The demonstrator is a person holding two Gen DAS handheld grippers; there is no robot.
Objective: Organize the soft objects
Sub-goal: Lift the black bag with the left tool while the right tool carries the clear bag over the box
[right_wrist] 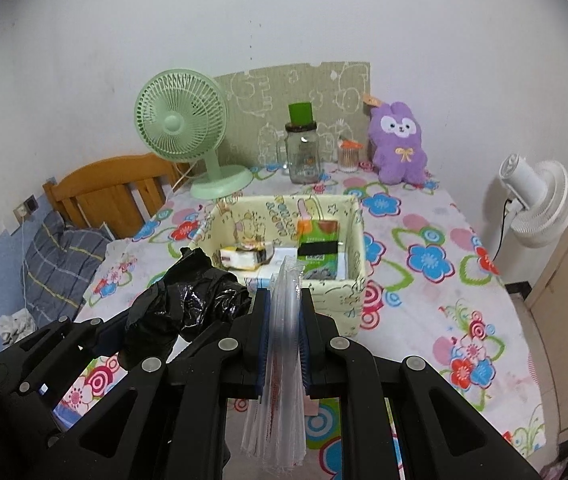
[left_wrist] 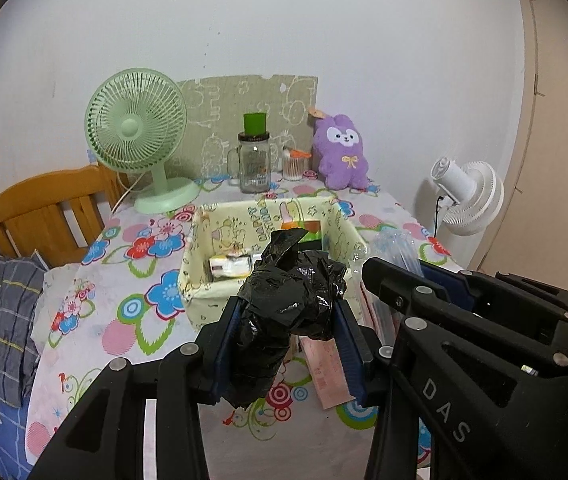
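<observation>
Left wrist view: the left gripper (left_wrist: pixel 290 312) is clamped on a crumpled black plastic bag (left_wrist: pixel 284 300), held above the floral tablecloth (left_wrist: pixel 135 280) just short of the yellow fabric box (left_wrist: pixel 199 280). The right gripper (left_wrist: pixel 416 276) sits close alongside.

Right wrist view: the right gripper (right_wrist: pixel 286 320) is closed narrow on a stack of clear plastic bags (right_wrist: pixel 284 360), which hangs below the pads, near the box's front wall (right_wrist: pixel 344 296).

A table (right_wrist: pixel 436 320) under a flowered cloth lies below and ahead of both grippers. Directly ahead on it stands a cream fabric box (right_wrist: pixel 354 300); beyond are a green fan (right_wrist: pixel 181 120), glass jar (right_wrist: pixel 304 156), cotton-swab tub (right_wrist: pixel 348 158) and purple plush (right_wrist: pixel 398 148).
</observation>
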